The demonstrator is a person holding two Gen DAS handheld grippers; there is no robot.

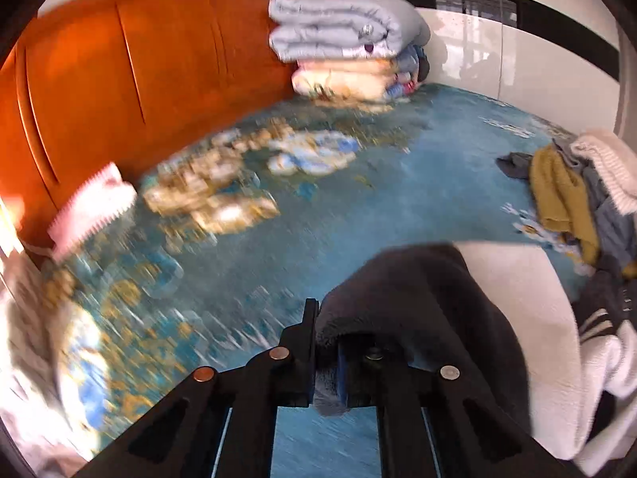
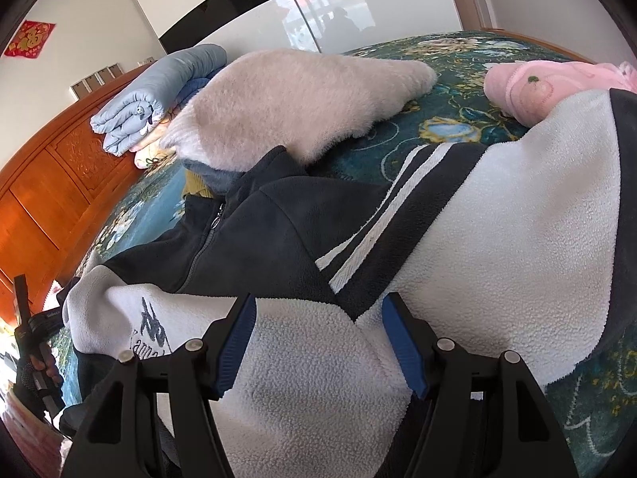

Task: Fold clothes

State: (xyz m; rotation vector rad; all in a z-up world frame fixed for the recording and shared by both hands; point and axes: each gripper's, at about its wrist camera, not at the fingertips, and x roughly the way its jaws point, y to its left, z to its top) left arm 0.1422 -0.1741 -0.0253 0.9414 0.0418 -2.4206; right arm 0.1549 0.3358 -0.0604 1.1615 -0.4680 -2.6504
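Observation:
A white and dark navy fleece jacket (image 2: 477,215) with a zip and striped bands lies on the blue floral bedspread (image 1: 358,183). My left gripper (image 1: 328,318) is shut on a dark edge of the jacket (image 1: 422,302) and holds it lifted above the bed; that view is motion-blurred. My right gripper (image 2: 318,310) is open, its blue-padded fingers (image 2: 402,338) spread over the jacket's white body, with fleece between them. The left gripper also shows at the far left of the right wrist view (image 2: 24,310).
A pile of other clothes (image 1: 573,195), mustard, grey and white, lies to the right. A fluffy cream garment (image 2: 302,99) and a pink item (image 2: 549,83) lie beyond the jacket. Folded quilts (image 1: 346,28) stack against the orange wooden headboard (image 1: 119,79).

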